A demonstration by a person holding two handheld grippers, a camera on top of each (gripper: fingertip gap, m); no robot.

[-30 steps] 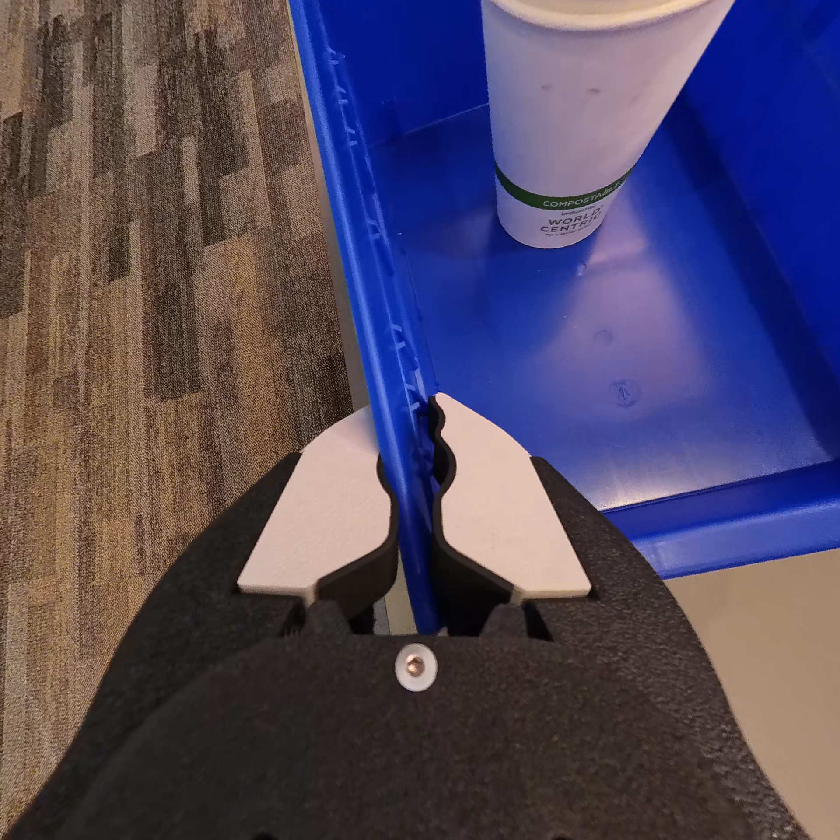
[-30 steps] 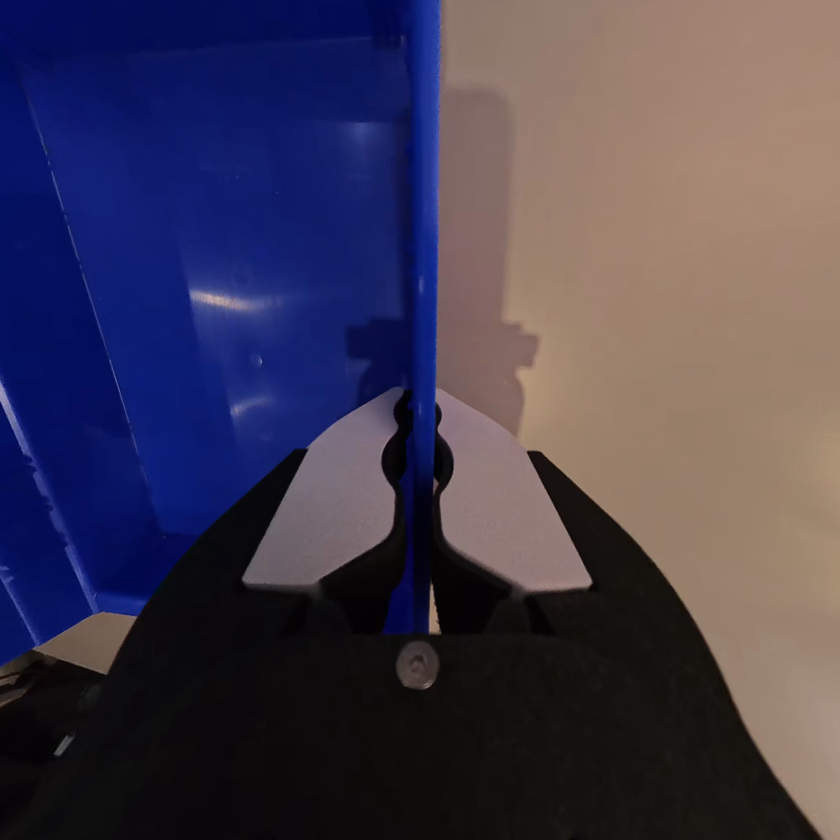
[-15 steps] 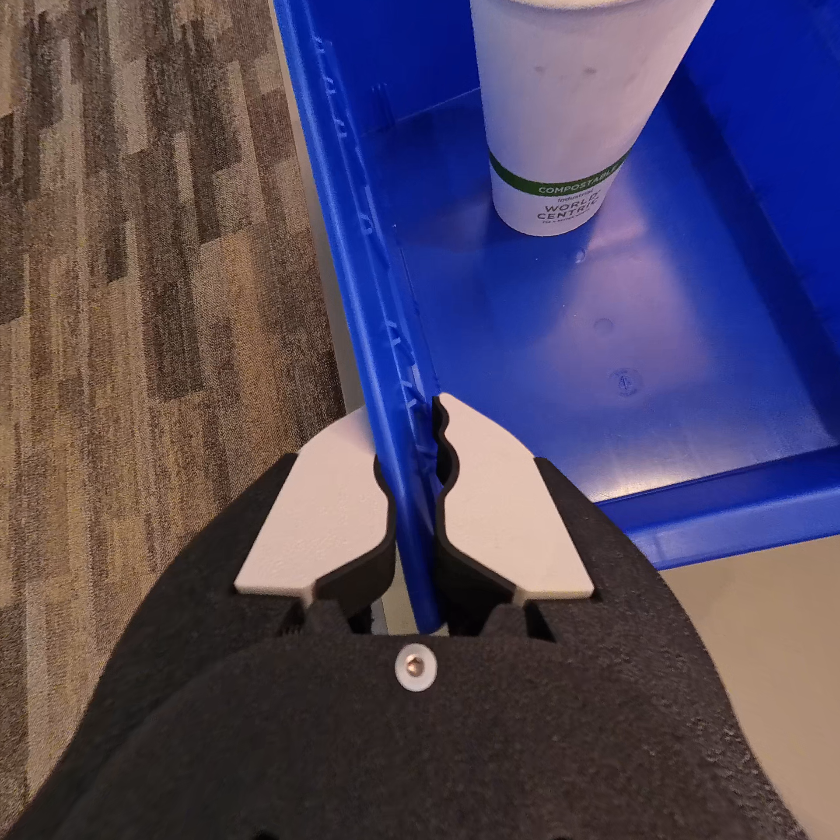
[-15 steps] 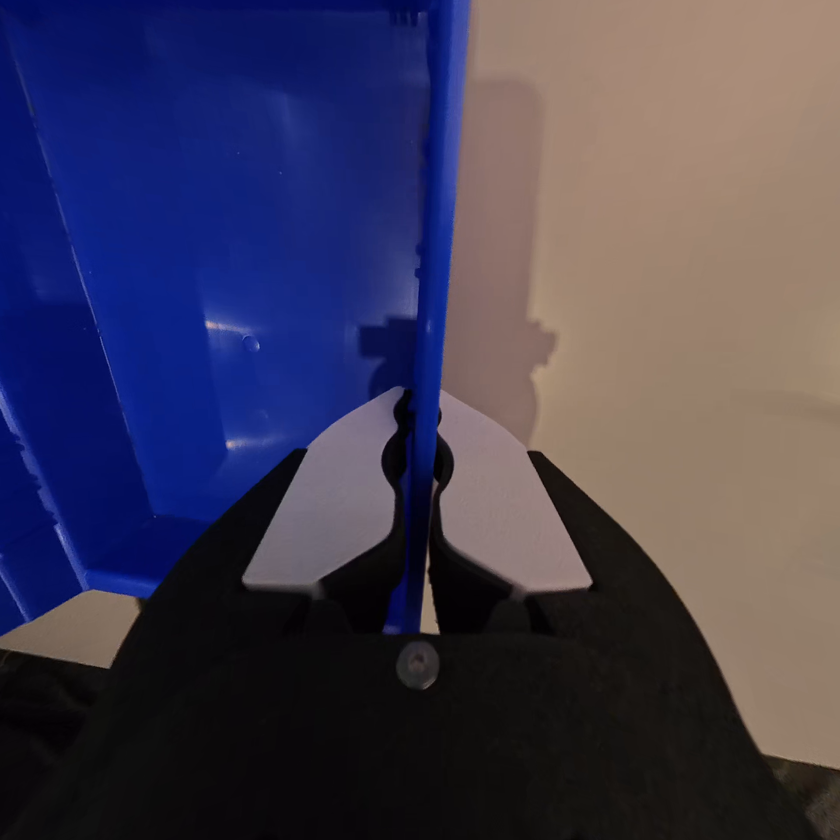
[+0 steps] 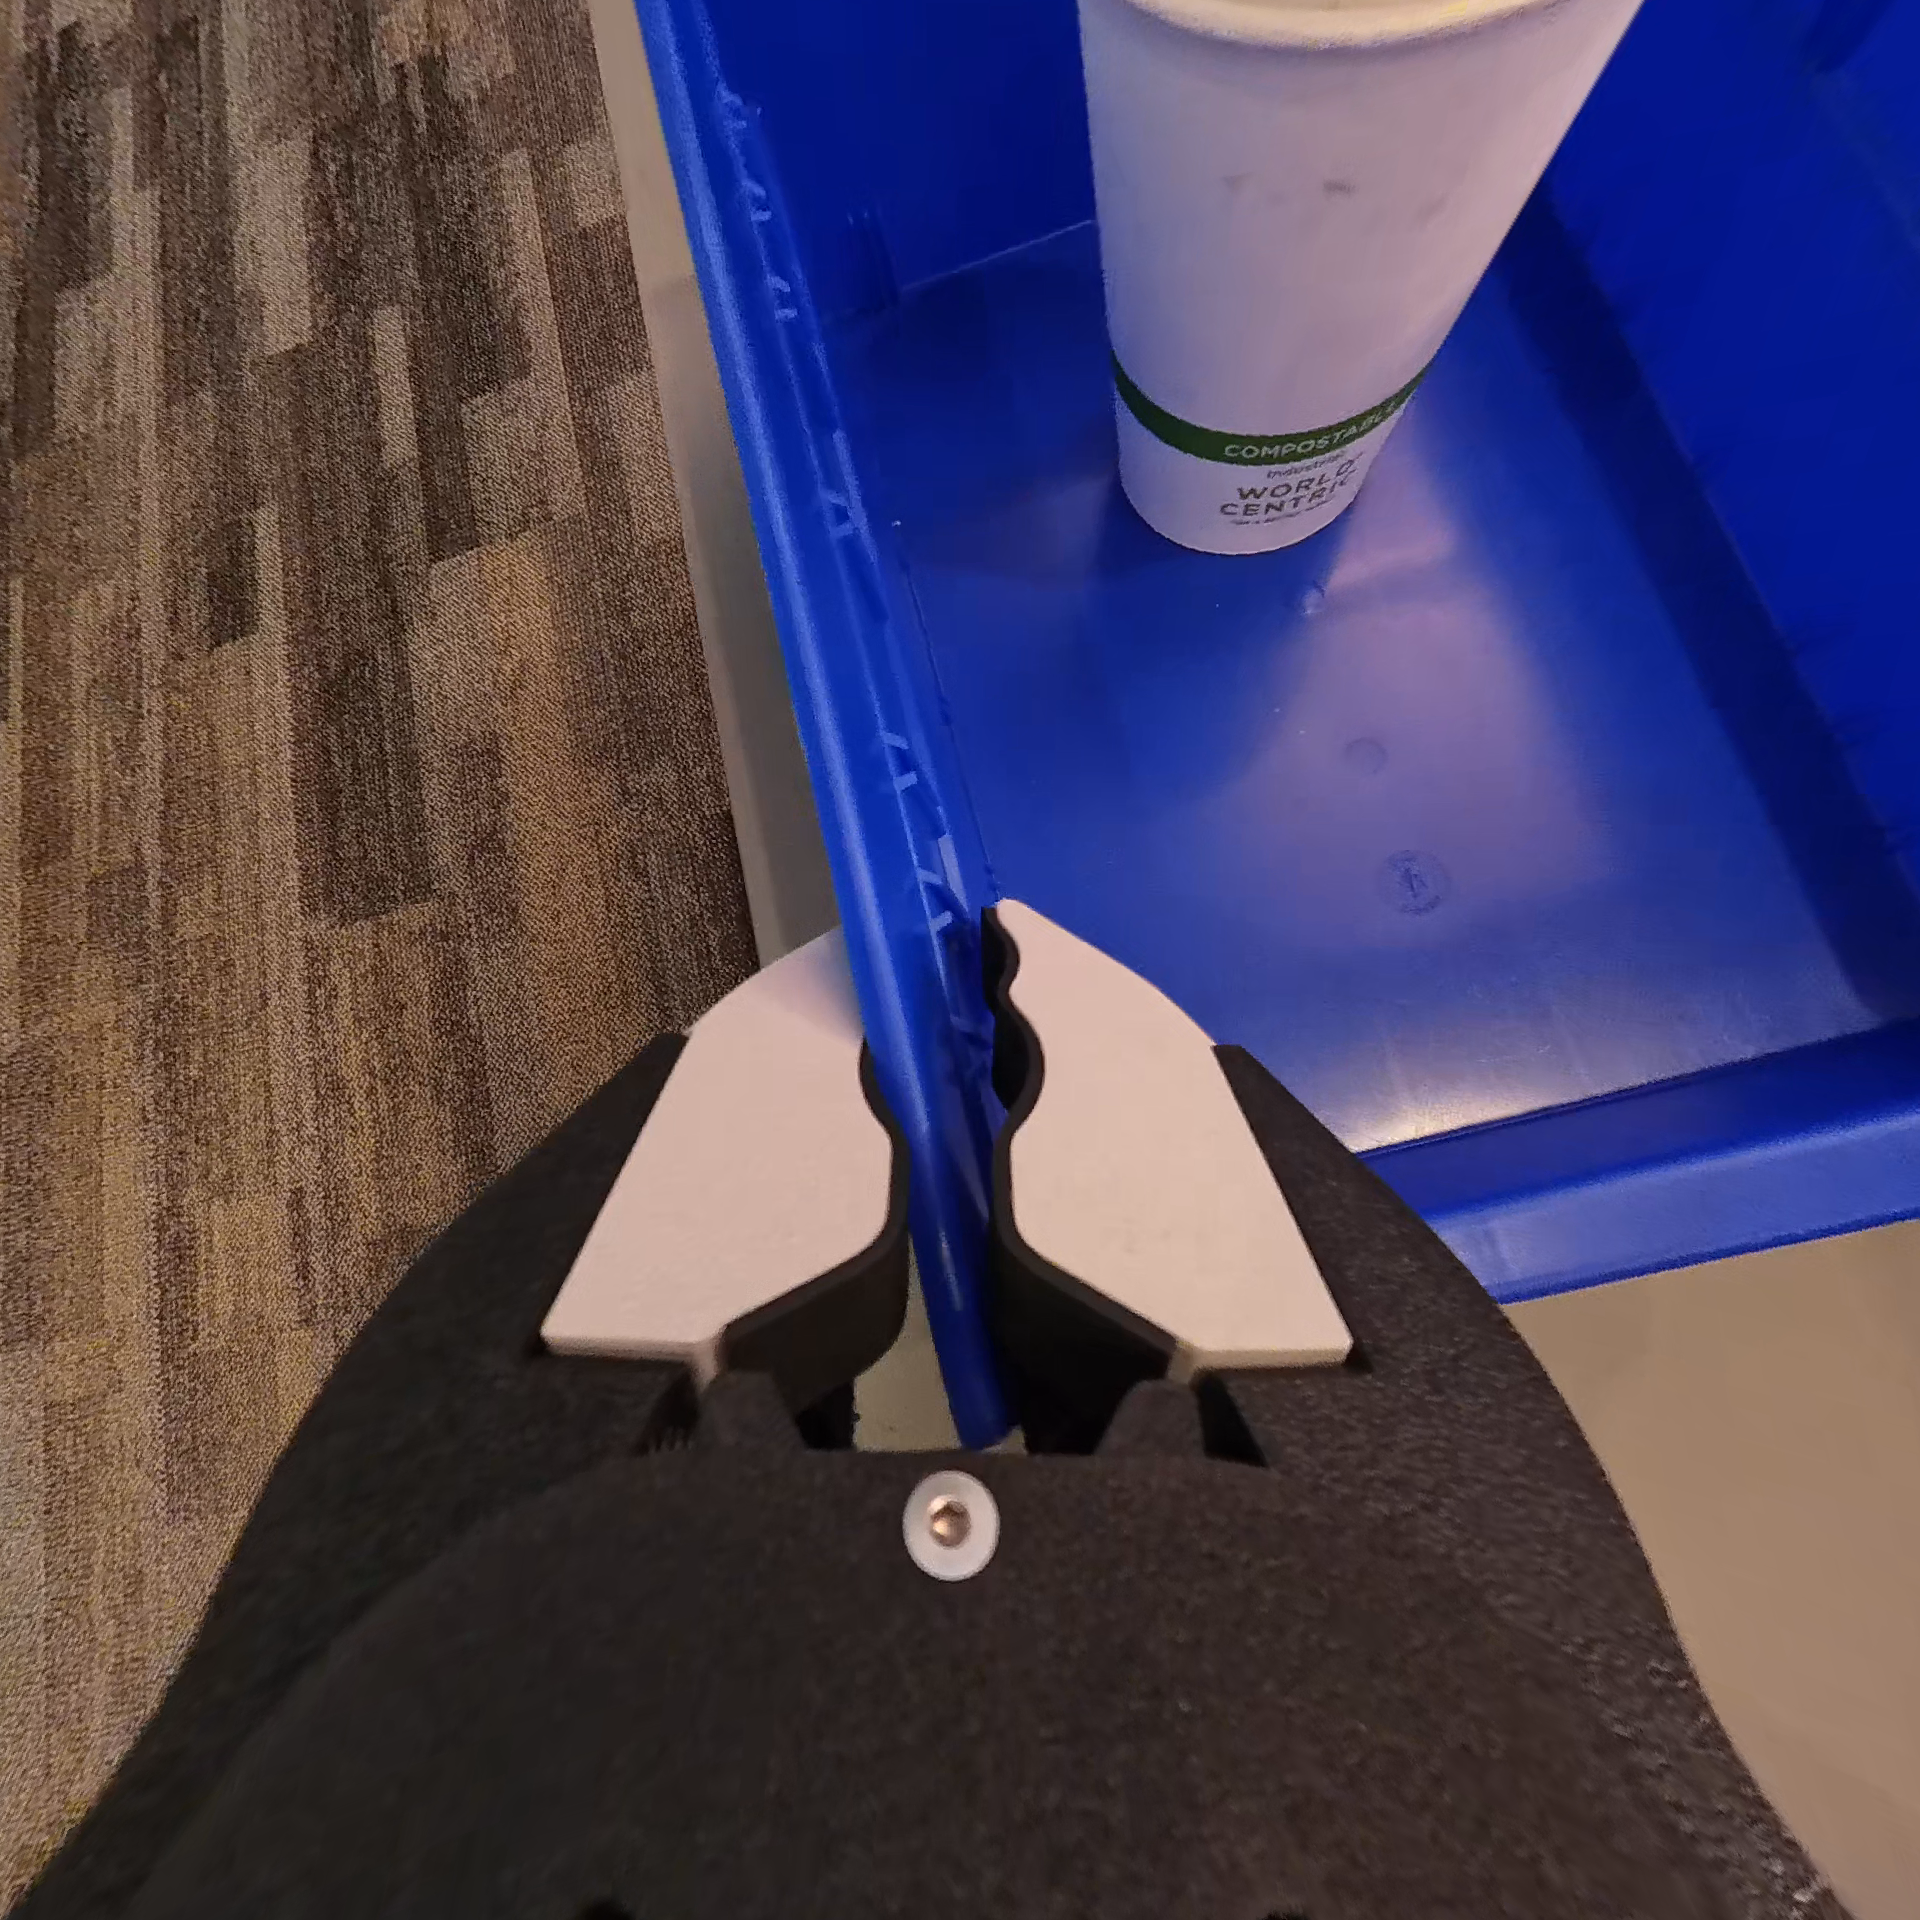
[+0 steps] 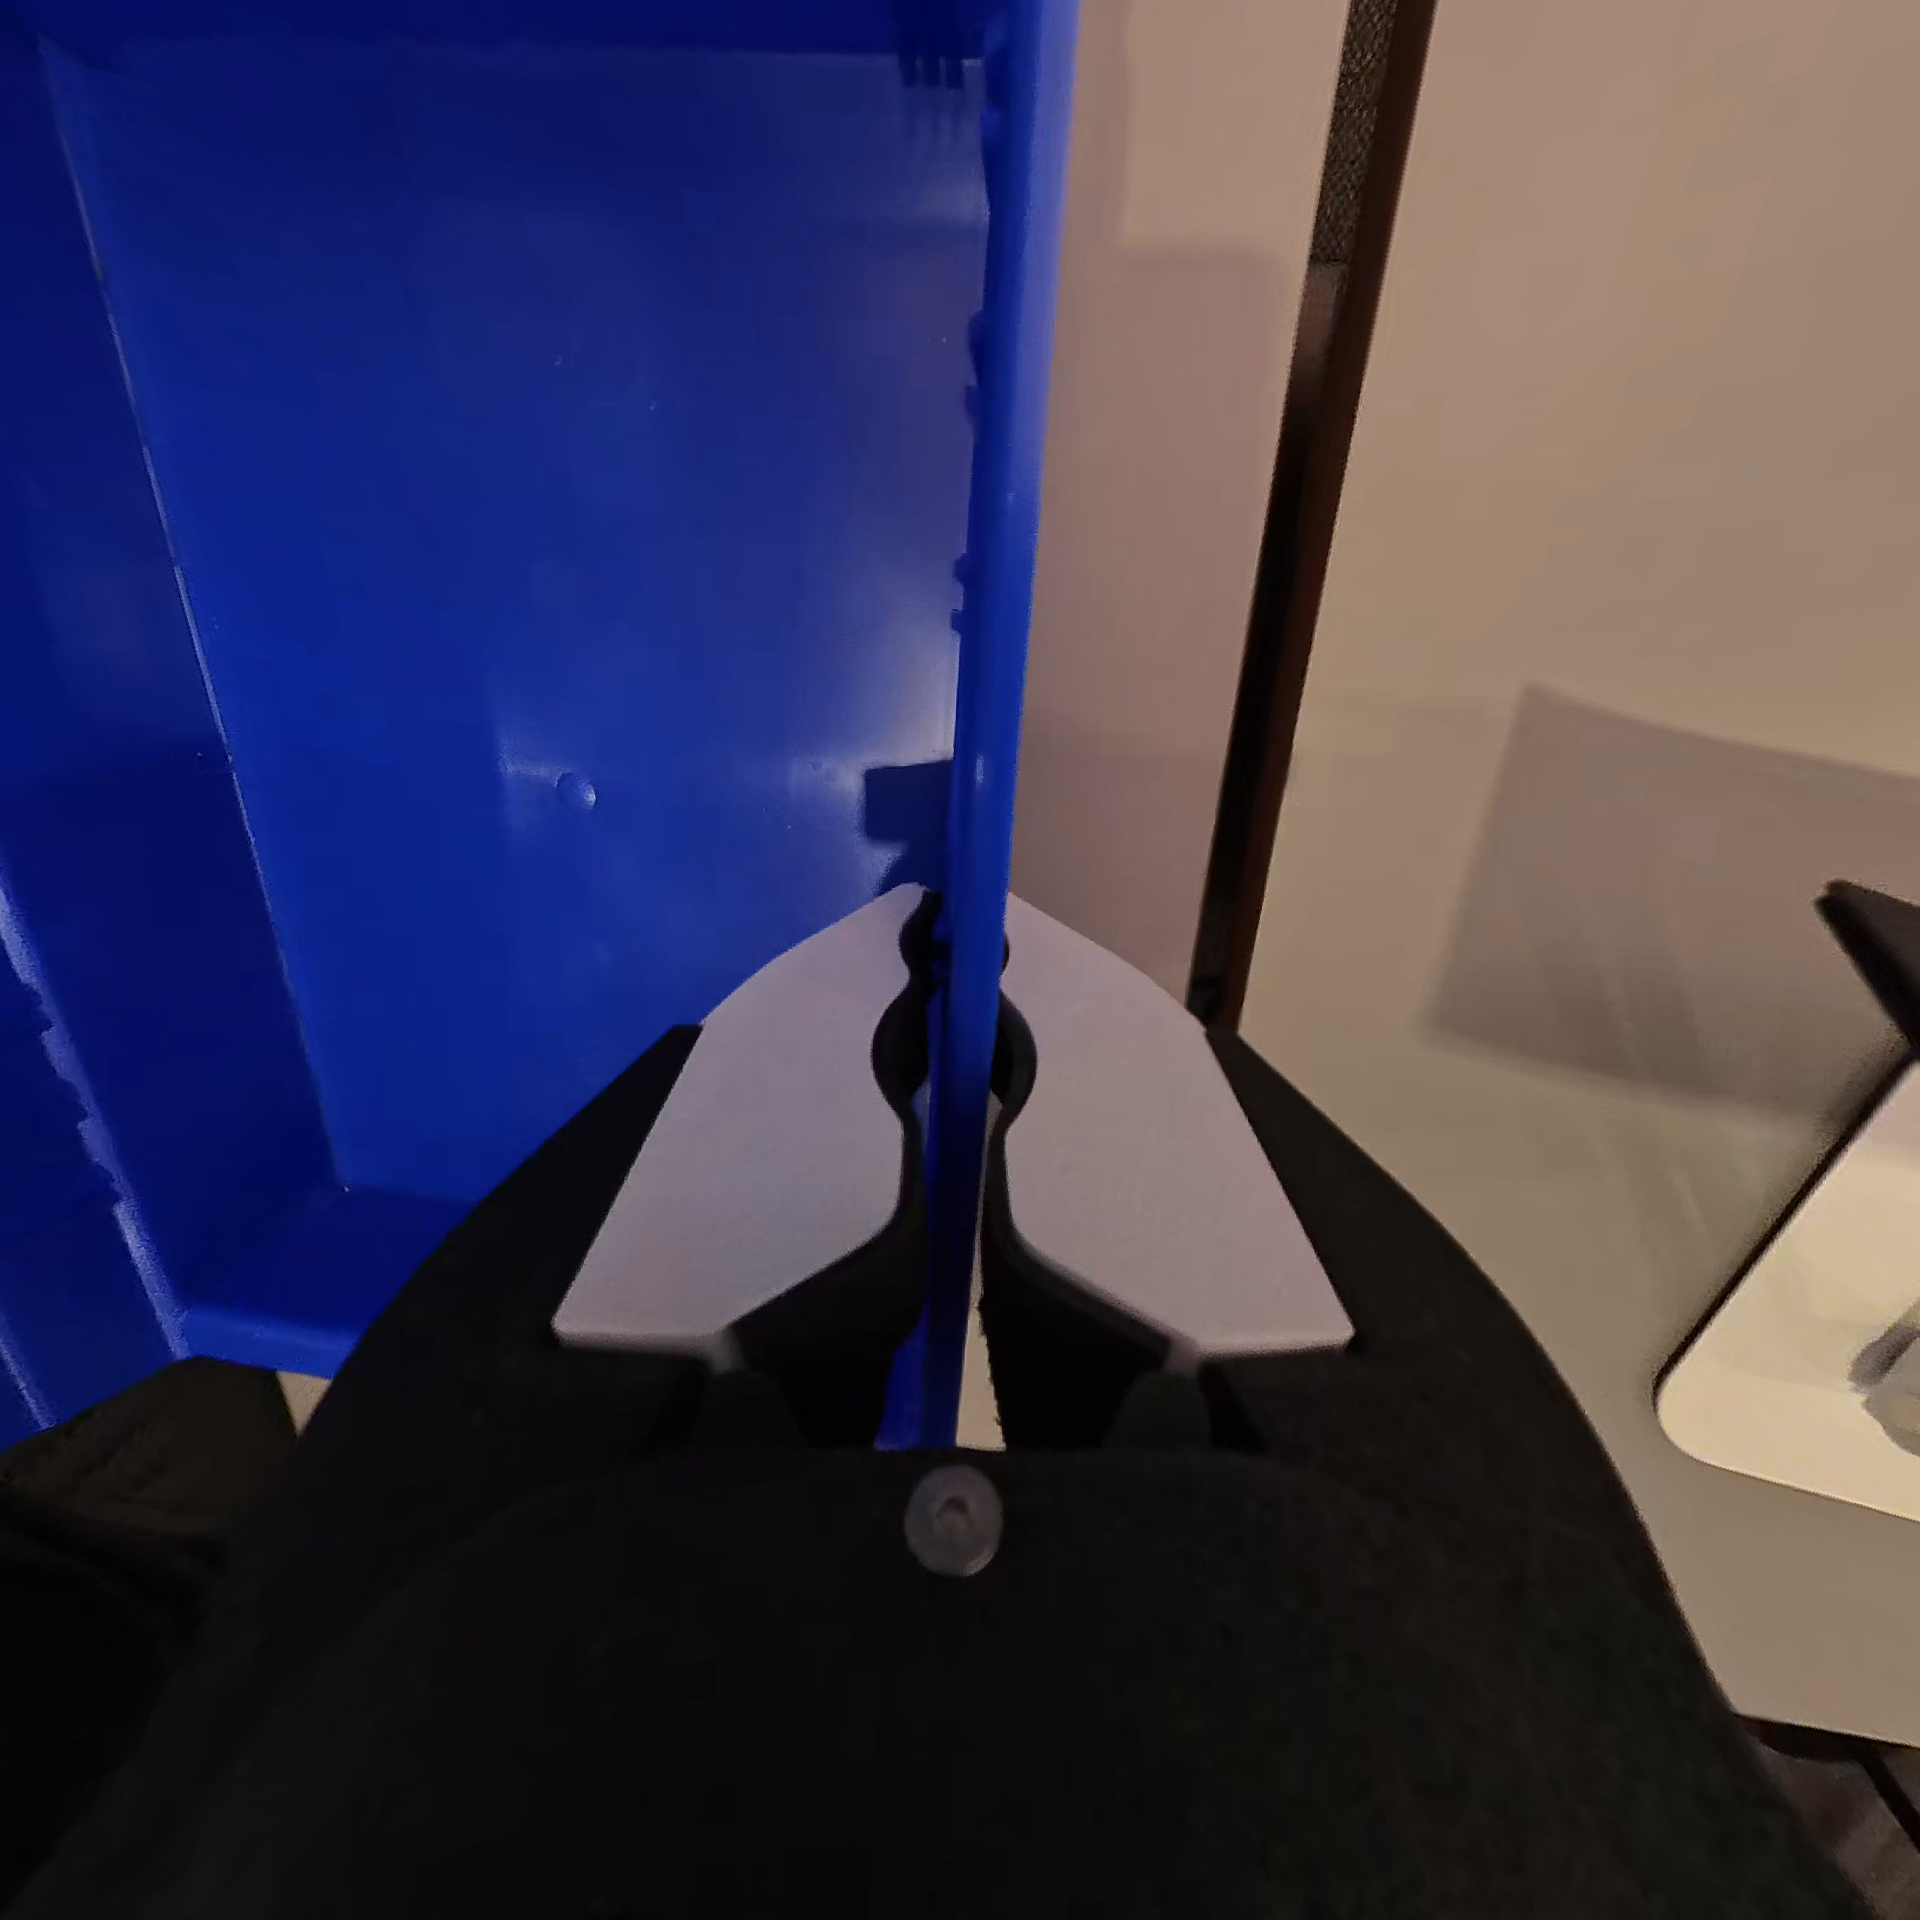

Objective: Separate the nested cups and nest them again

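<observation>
While both tools are busy with the bin, these lines run from the cups outward.

Cups: the white paper cup (image 5: pixel 1288 260) with a green band stands upright on the bin floor, at about 1 o'clock in the left wrist view. You cannot tell from here whether it is one cup or a nested stack, since its rim is cut off at the top edge. It does not show in the right wrist view.

Bin: the blue bin (image 5: pixel 1195 790) holds the cup. Its thin side walls stand up, which is why they offer you an edge to pinch.

Left gripper: your left gripper (image 5: pixel 935 997) is clamped on the bin's wall, one finger outside and one inside, at 6 o'clock from the cup and well apart from it.

Right gripper: your right gripper (image 6: pixel 961 935) is clamped on another wall (image 6: pixel 987 520) of the bin in the same way.

Reason for the hold: judging by the twin grips on opposite walls, you are carrying or placing the bin, not working the cup yet.

Surroundings: patterned carpet (image 5: pixel 312 623) lies at 9 o'clock of the left view; a pale table (image 6: pixel 1558 935) and a white tray (image 6: pixel 1808 1330) sit at 3 o'clock of the right view.

Task state: separating seems not yet begun.
</observation>
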